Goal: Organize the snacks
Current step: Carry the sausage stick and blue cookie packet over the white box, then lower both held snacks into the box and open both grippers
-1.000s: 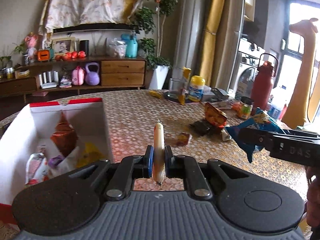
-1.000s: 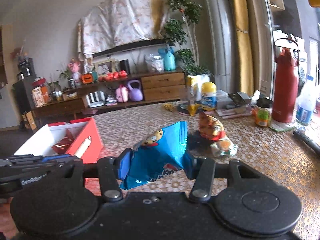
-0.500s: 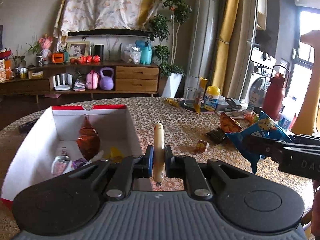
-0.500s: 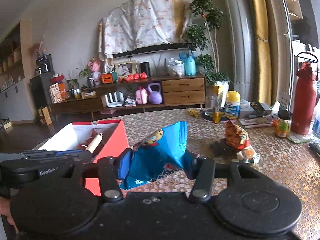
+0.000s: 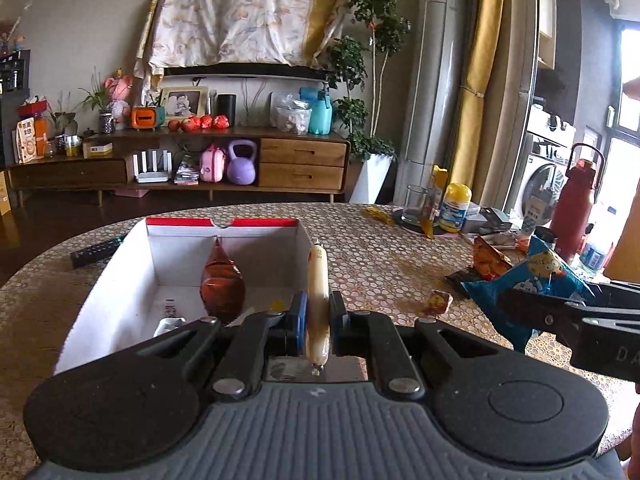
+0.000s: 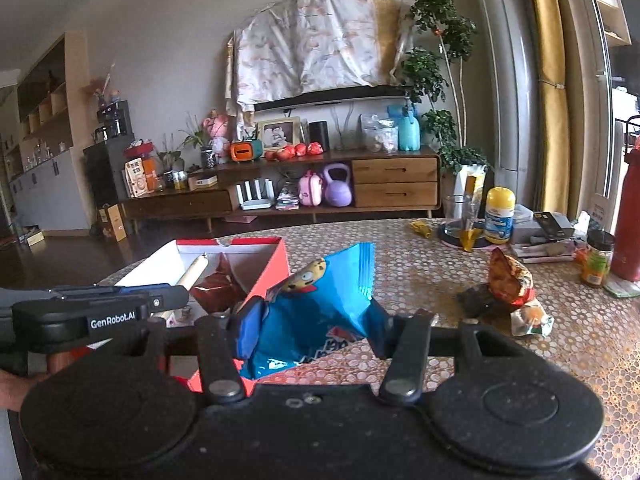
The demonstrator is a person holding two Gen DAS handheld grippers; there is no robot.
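Left wrist view shows a pale, thin sausage stick clamped upright in the left hand-held gripper, just beside a white cardboard box with red rim. The right hand-held gripper grasps a blue crinkled snack bag above the patterned surface.

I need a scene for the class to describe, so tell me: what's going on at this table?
A person is sorting snacks with a handheld gripper in each hand. The left gripper is shut on a sausage stick, held at the open box, which already holds a few snacks. The right gripper is shut on a blue chip bag beside the box. More snacks lie loose on the table.
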